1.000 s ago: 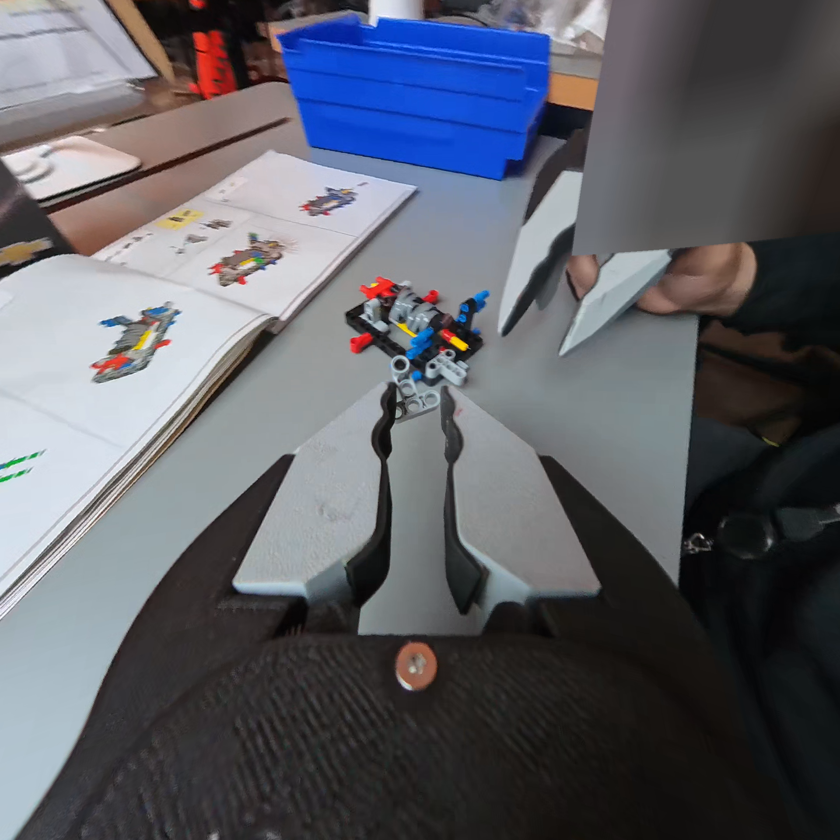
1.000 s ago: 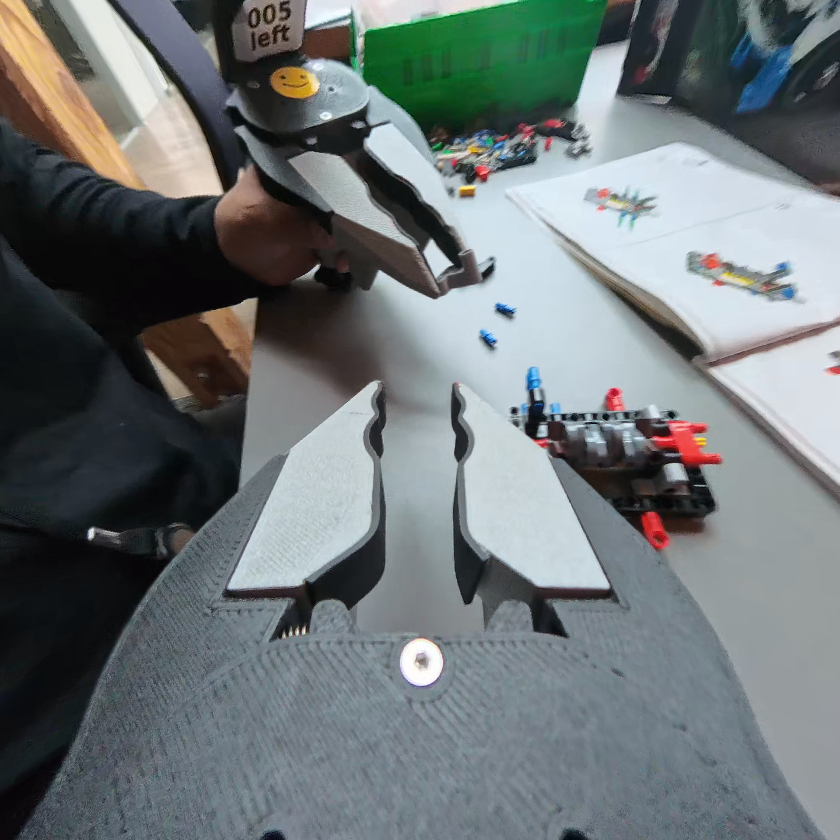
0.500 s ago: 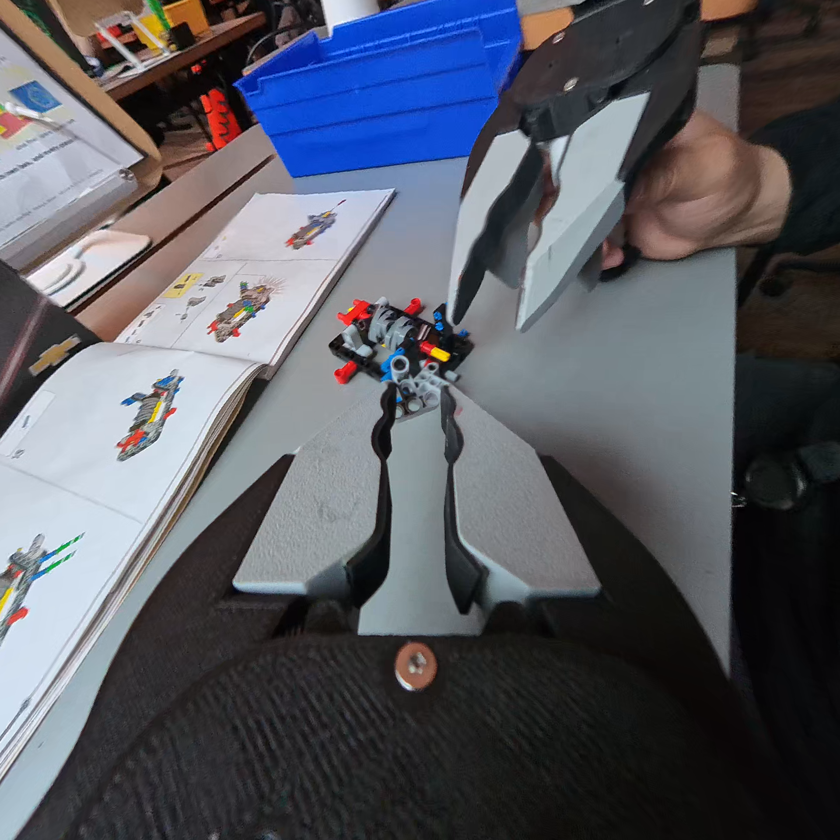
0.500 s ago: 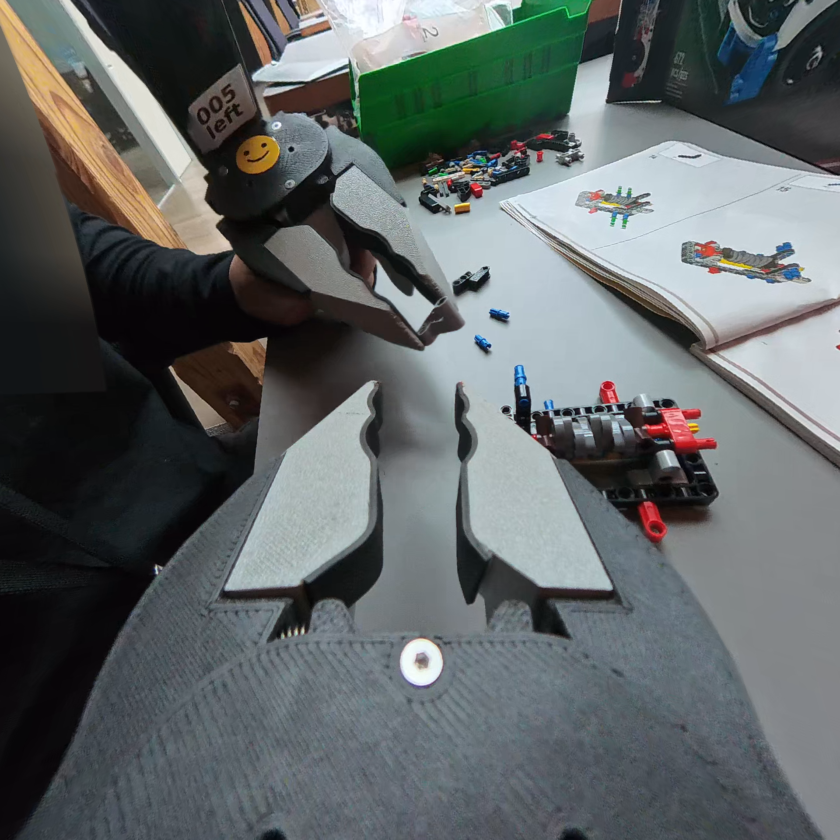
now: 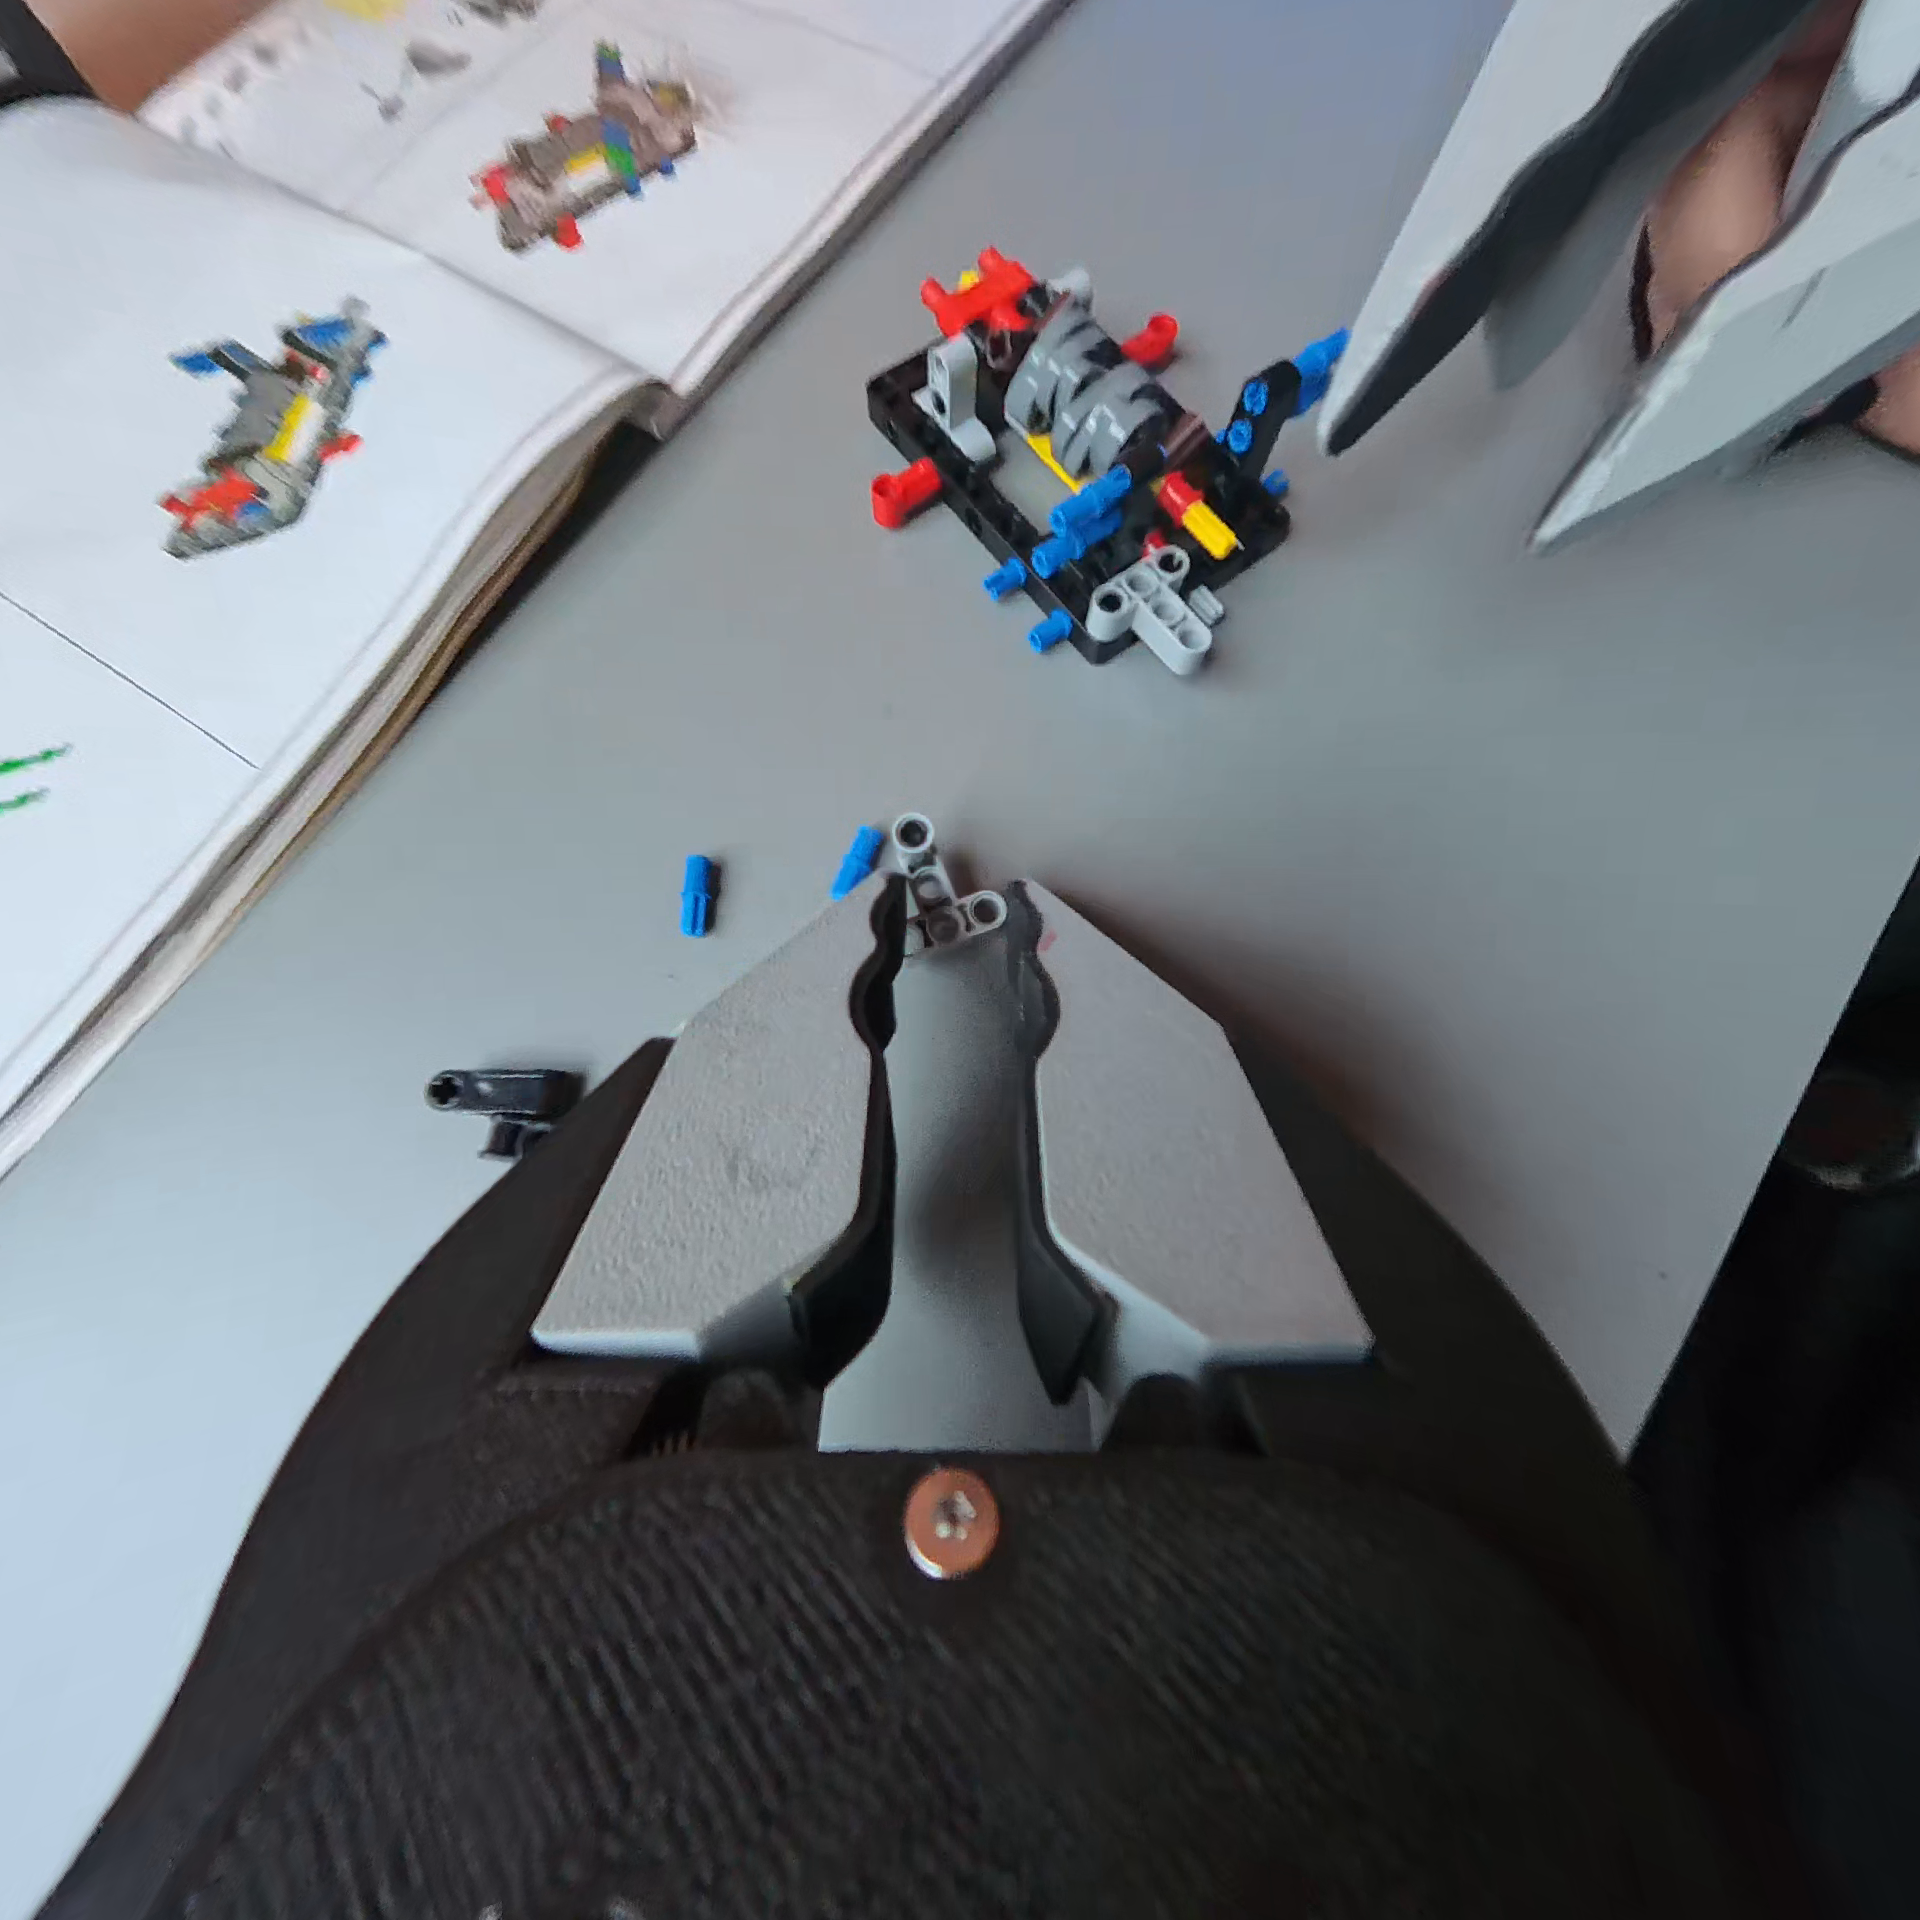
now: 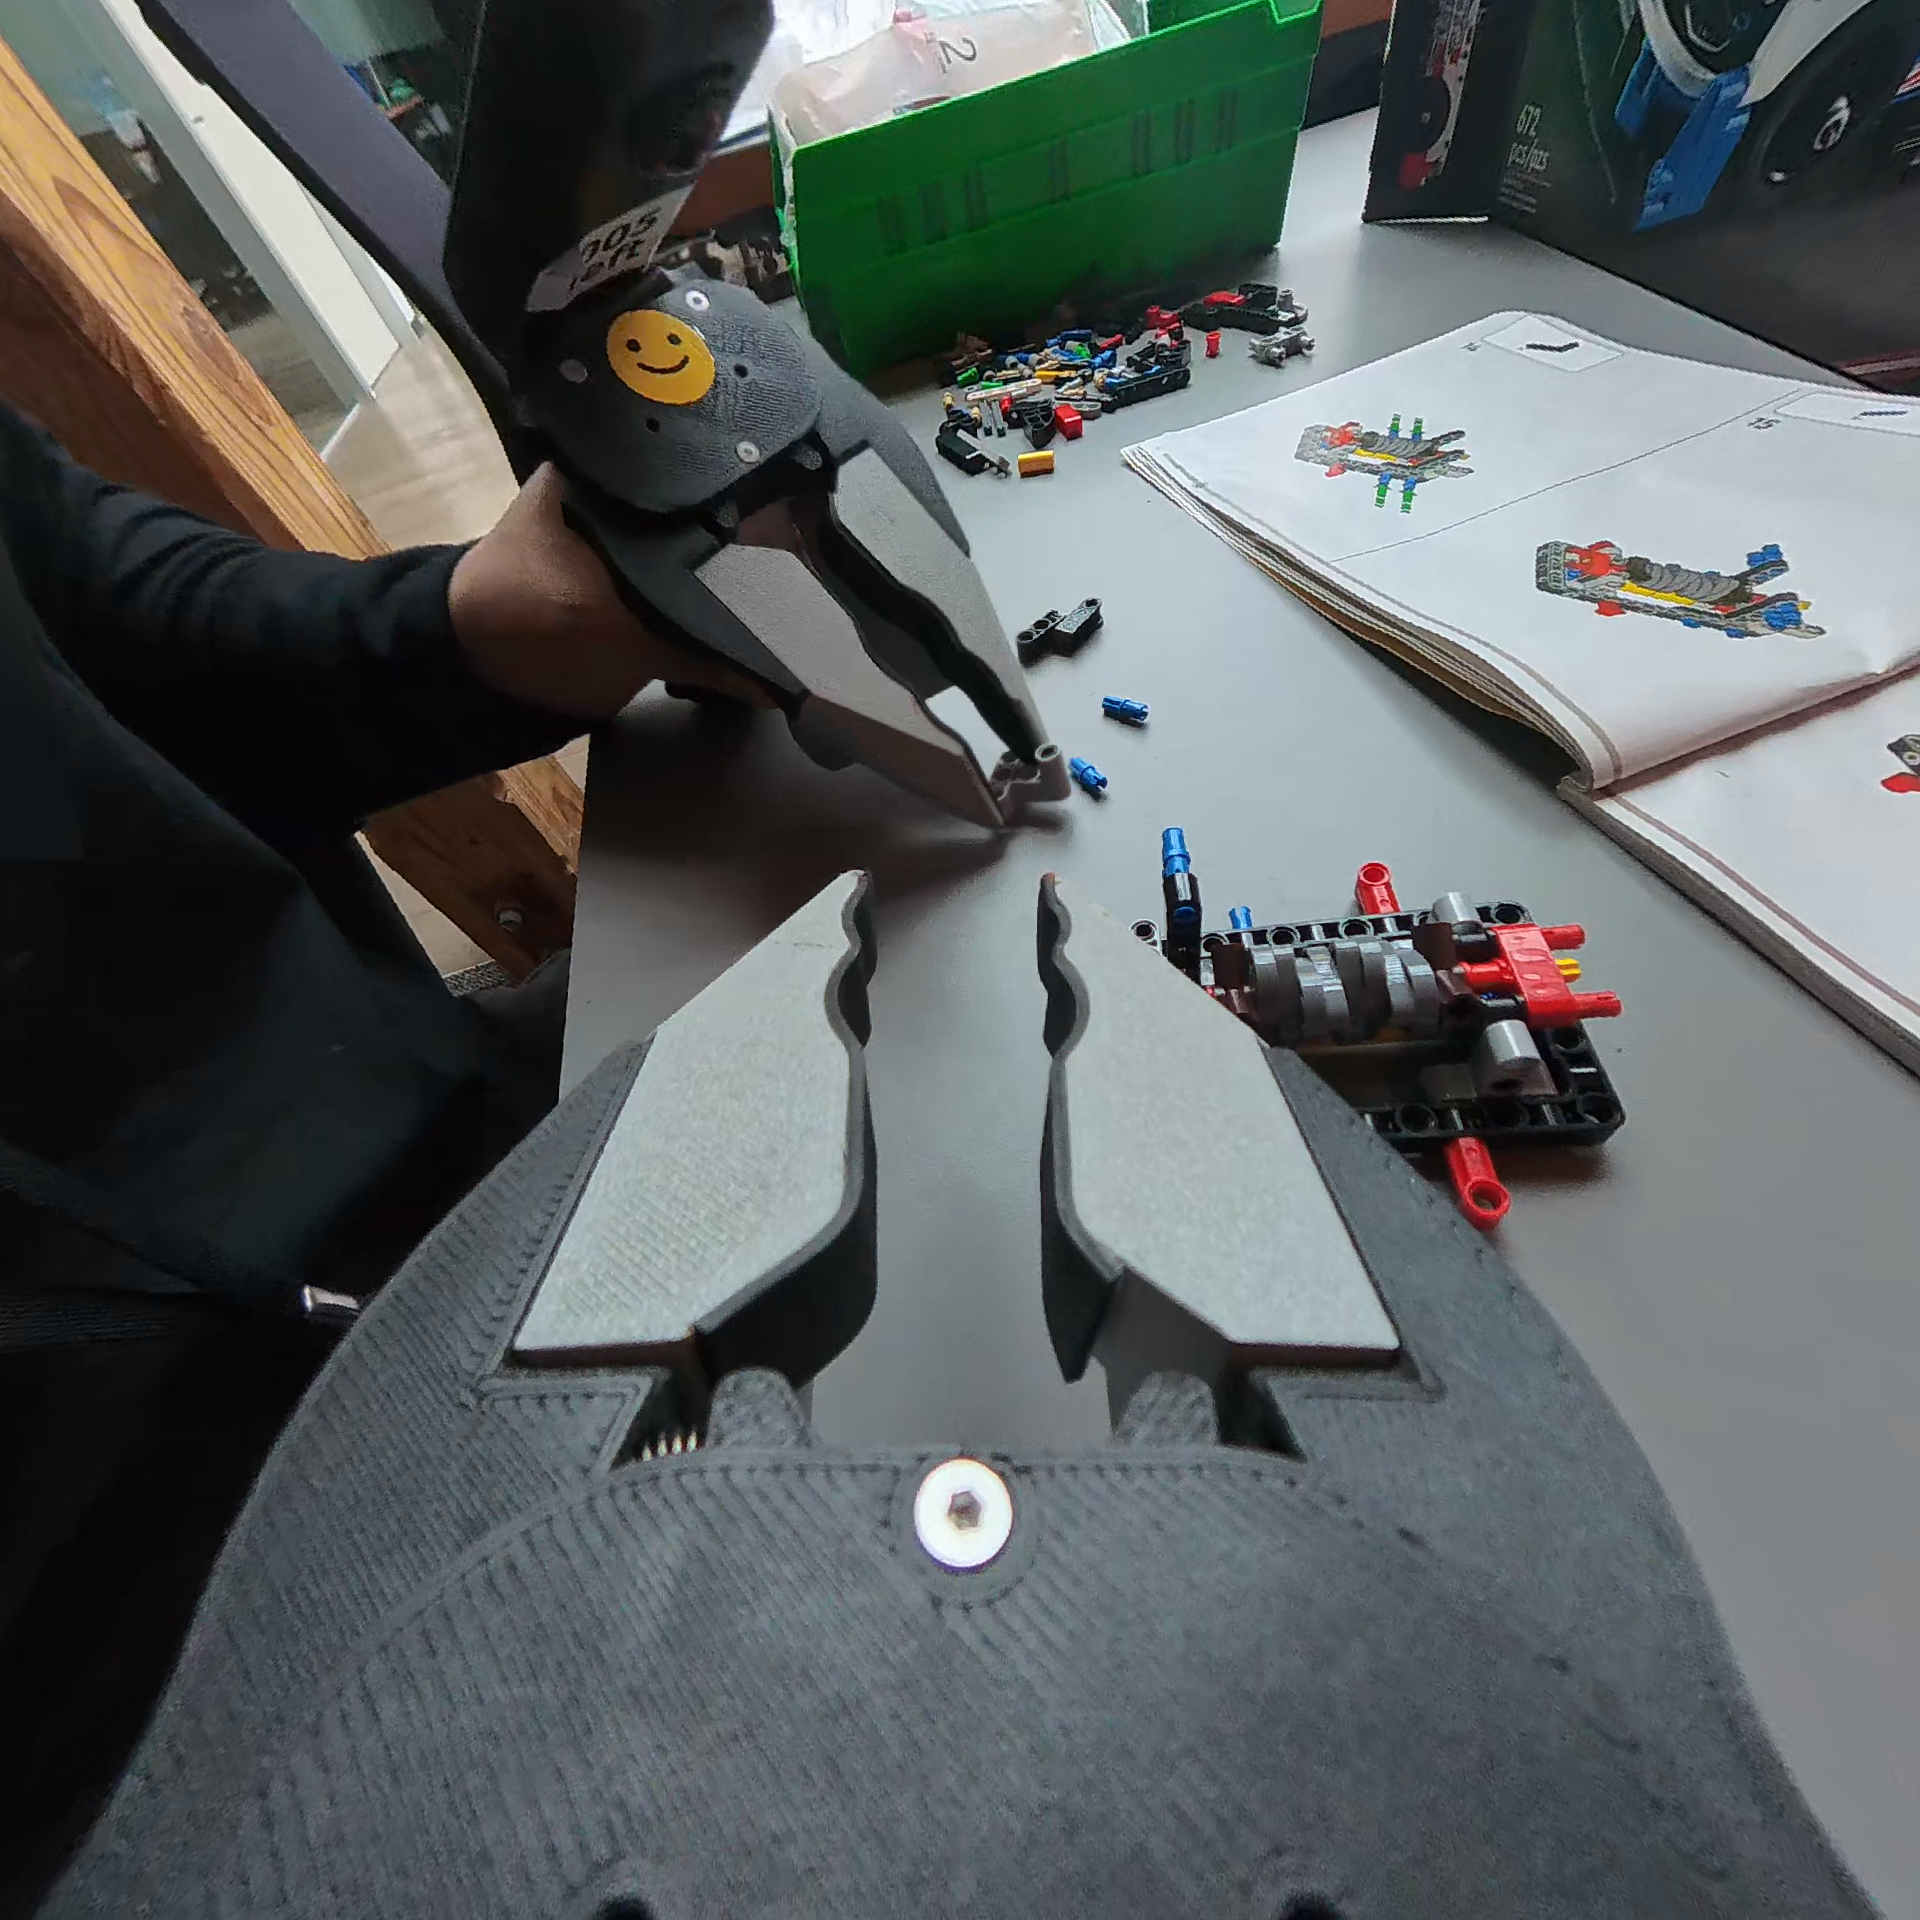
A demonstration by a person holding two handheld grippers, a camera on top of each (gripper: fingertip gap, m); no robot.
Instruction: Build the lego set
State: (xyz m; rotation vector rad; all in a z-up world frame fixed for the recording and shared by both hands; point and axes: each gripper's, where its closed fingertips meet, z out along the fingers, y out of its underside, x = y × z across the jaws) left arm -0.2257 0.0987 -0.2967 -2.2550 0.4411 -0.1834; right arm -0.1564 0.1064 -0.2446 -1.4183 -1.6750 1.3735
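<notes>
The grey table [image 6: 1351,727] carries the open instruction booklet [image 6: 1558,520] on its far side, with the green bin [image 6: 1039,177] and a scatter of loose pieces [image 6: 1101,374] beyond it. The half-built black frame [image 5: 1081,468] sits near my right gripper [image 6: 954,894], whose fingers are spread with nothing between them. My left gripper [image 5: 951,904] pinches a small grey angled connector [image 5: 940,894] at its very tips, low over the table and well apart from the frame. Two blue pins [image 5: 698,894] lie just beside it, and a black connector [image 5: 504,1096] nearby. With such a shallow hold, I judge the connector could twist or pop free, and I may knock a pin away.
</notes>
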